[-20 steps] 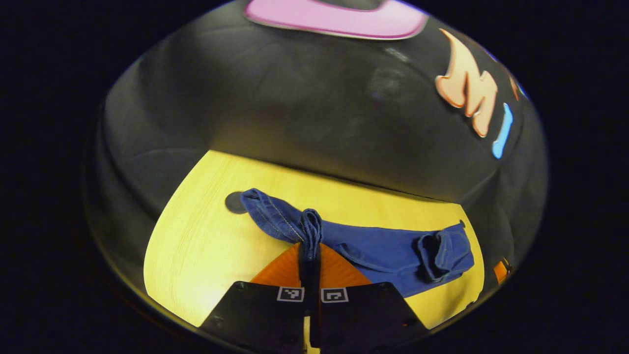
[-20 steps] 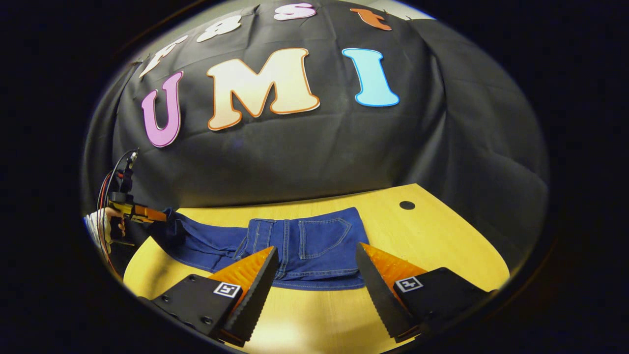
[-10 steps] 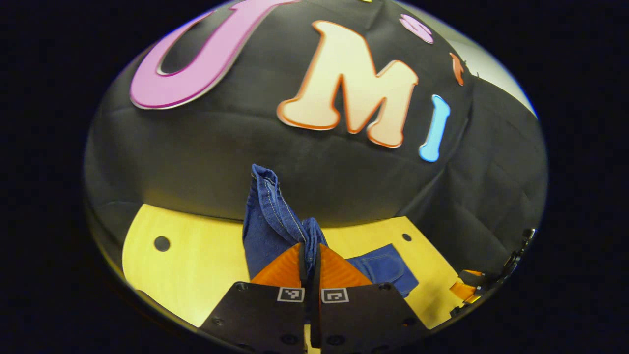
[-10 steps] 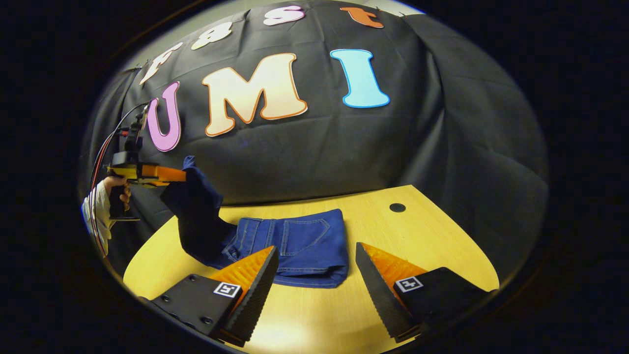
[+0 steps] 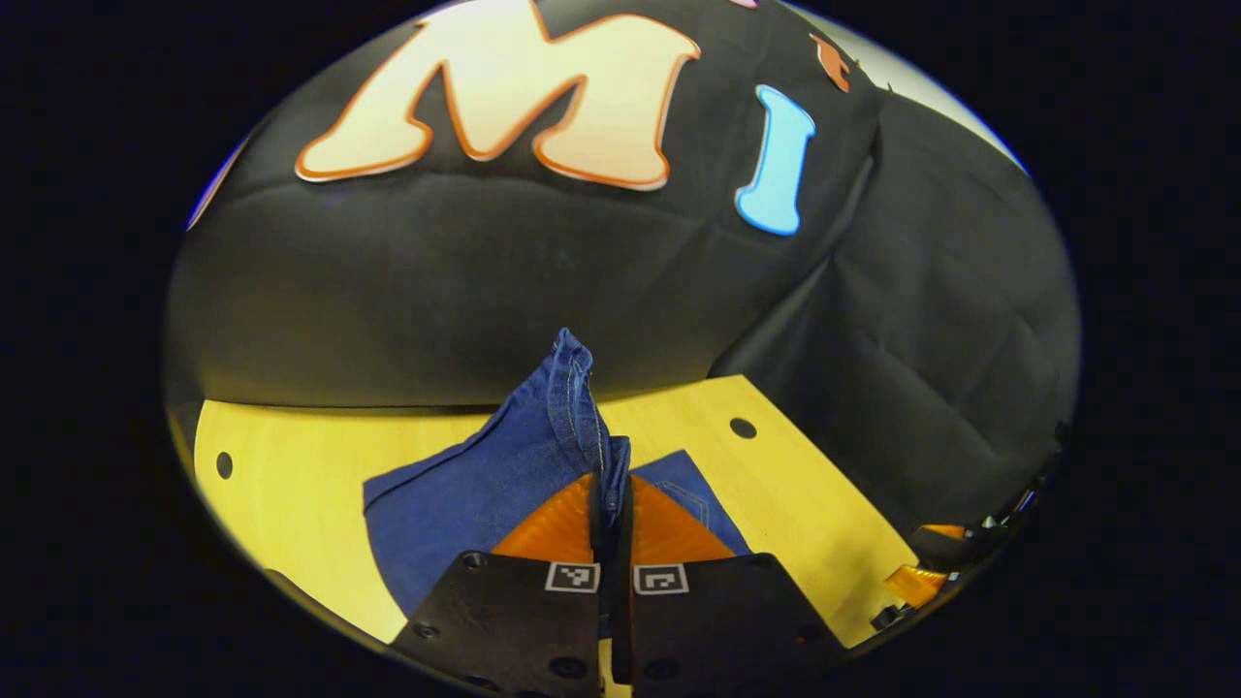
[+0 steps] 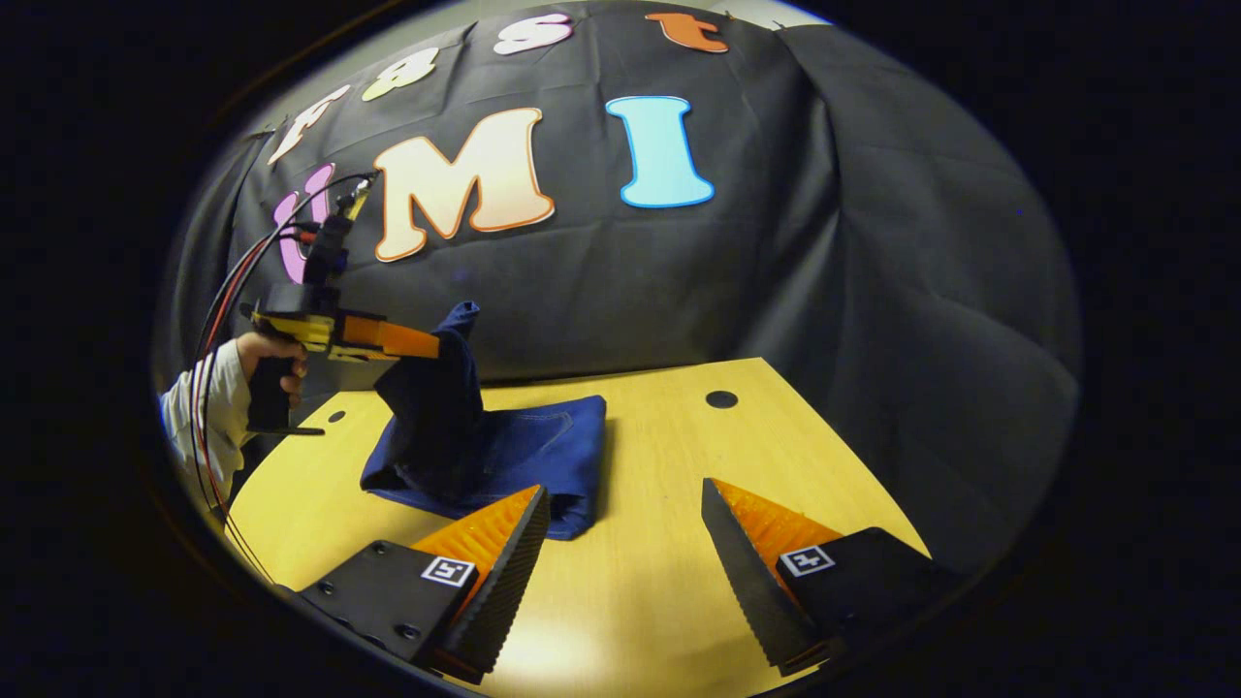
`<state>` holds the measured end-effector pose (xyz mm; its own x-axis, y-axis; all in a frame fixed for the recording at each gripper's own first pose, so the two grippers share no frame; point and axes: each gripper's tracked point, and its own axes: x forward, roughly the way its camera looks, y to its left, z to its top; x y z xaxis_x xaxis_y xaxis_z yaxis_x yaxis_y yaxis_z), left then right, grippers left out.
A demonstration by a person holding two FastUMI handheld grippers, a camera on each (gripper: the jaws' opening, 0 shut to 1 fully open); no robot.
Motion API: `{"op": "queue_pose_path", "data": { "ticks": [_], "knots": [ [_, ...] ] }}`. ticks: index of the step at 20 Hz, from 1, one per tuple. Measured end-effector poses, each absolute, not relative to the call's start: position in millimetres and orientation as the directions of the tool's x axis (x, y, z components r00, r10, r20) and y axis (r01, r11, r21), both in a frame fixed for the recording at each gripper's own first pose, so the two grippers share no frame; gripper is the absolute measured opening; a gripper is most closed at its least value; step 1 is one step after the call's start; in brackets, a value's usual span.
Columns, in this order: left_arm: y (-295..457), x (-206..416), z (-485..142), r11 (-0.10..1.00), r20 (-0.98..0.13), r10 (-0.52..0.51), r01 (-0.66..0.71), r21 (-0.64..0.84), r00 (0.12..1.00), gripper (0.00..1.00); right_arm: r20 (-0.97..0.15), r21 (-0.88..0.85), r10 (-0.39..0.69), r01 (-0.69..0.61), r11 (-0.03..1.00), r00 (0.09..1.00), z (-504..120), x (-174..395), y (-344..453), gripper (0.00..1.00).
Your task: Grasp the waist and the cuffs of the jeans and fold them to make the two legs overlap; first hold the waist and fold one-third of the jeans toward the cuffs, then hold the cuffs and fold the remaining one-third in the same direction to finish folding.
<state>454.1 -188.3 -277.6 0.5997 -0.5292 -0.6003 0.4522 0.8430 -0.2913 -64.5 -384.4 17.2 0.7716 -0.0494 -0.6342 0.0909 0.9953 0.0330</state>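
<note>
Since a second ago you have lifted the cuff end off the table (image 6: 679, 582) and carried it up and over toward the waist end, and your left gripper (image 5: 611, 504) has swung in from the far left edge to a spot above the folded stack. The right gripper (image 6: 620, 543) has barely shifted; the jeans (image 6: 524, 456) have slid leftward in the right gripper view.

The table is a light wooden top with small round holes (image 6: 720, 398) near its back edge. The jeans lie on its left-centre part as a compact dark blue block, with one flap of denim rising from it to the left gripper, which a hand (image 6: 271, 364) in a pale sleeve holds. In the left gripper view, its two fingers are pressed together on a bunched, stitched cuff hem (image 5: 577, 407) that stands up between them. The right gripper hovers just beside the block with its fingers spread wide and nothing between them.

The risk, as I judge it, is the drape: the raised flap hangs slack and creased, so if you let go while high or off-centre it could land skewed or crumpled across the stack. Pulling too far sideways could also drag the lower layers, since nothing pins them.
</note>
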Motion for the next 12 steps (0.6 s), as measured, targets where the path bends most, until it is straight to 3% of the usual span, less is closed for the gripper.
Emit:
{"op": "queue_pose_path", "data": {
  "ticks": [3, 4, 8, 9, 10, 12],
  "knots": [
    [-200.3, 442.5, -310.6, 0.868, -0.643, -0.473, 0.442, -0.225, 0.603, 0.00, -0.633, 0.032, -0.054, 0.096, 0.995, 0.772, 19.9, -70.6, -399.4, 0.98],
    [-204.7, 443.0, -308.1, 0.867, -0.605, -0.476, 0.455, -0.203, 0.637, 0.00, -0.626, 0.039, -0.047, 0.091, 0.995, 0.779, 22.4, -68.3, -400.0, 0.98],
    [-202.3, 427.6, -251.2, 0.862, -0.436, -0.486, 0.498, -0.097, 0.757, 0.99, -0.575, 0.078, -0.002, 0.057, 0.995, 0.818, 36.2, -50.2, -388.7, 0.98],
    [-192.8, 420.1, -228.4, 0.872, -0.391, -0.473, 0.484, -0.077, 0.790, 0.93, -0.548, 0.092, 0.008, 0.052, 0.994, 0.836, 44.2, -43.7, -381.7, 0.93],
    [-179.6, 411.6, -205.3, 0.885, -0.346, -0.453, 0.461, -0.067, 0.821, 0.93, -0.515, 0.112, 0.021, 0.043, 0.993, 0.857, 56.6, -35.2, -372.0, 0.98],
    [-146.3, 392.0, -164.2, 0.917, -0.256, -0.397, 0.396, -0.058, 0.881, 0.93, -0.434, 0.142, 0.045, 0.019, 0.990, 0.900, 88.0, -25.2, -347.3, 0.98]
  ]
}}
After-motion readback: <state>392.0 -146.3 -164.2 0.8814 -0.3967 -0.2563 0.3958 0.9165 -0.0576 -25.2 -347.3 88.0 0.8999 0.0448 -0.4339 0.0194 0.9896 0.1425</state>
